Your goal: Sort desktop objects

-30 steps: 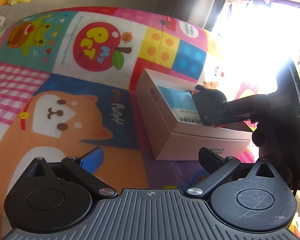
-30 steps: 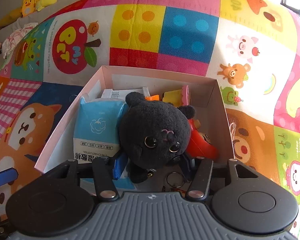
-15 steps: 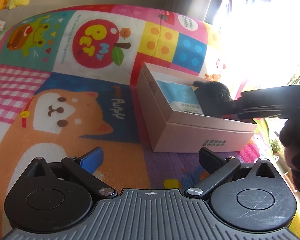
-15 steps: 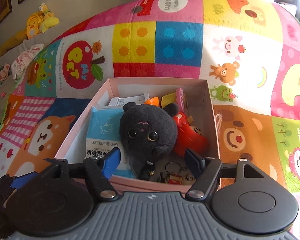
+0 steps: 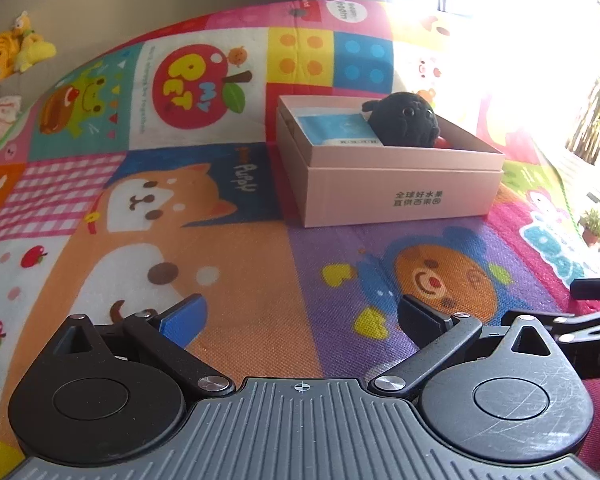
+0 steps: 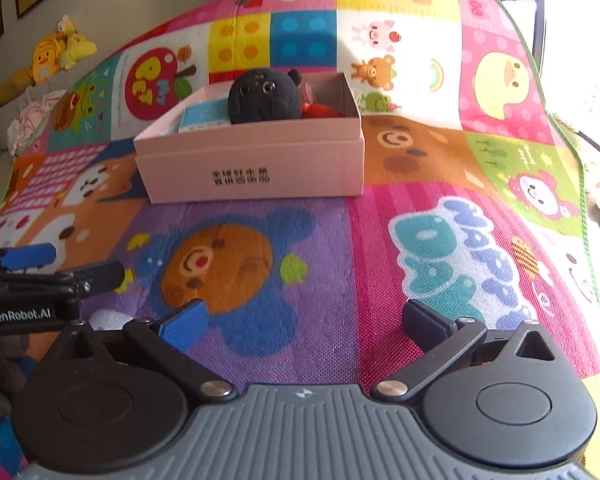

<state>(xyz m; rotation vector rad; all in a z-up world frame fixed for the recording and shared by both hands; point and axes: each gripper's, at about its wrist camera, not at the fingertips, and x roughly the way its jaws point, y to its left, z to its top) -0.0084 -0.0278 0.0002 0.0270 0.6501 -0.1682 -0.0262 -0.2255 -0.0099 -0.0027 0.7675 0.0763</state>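
The black plush toy [image 6: 265, 96] sits inside the pink box [image 6: 252, 160] on the colourful play mat [image 6: 340, 248], beside a blue packet [image 6: 204, 116]. The right gripper [image 6: 304, 318] is well apart from it, its jaws opening with nothing between them. The left gripper [image 5: 300, 316] is also released and empty, far from the box.

We see a bright, woven-textured cartoon play mat [image 6: 440, 168] spread flat, patched with animal pictures, coloured squares and a red apple panel. Directly on it rests one open, pale pink rectangular cardboard box [image 6: 256, 168] with dark printed characters on its near wall [image 5: 404, 192], sitting where the puppy, purple bear and striped panels meet.
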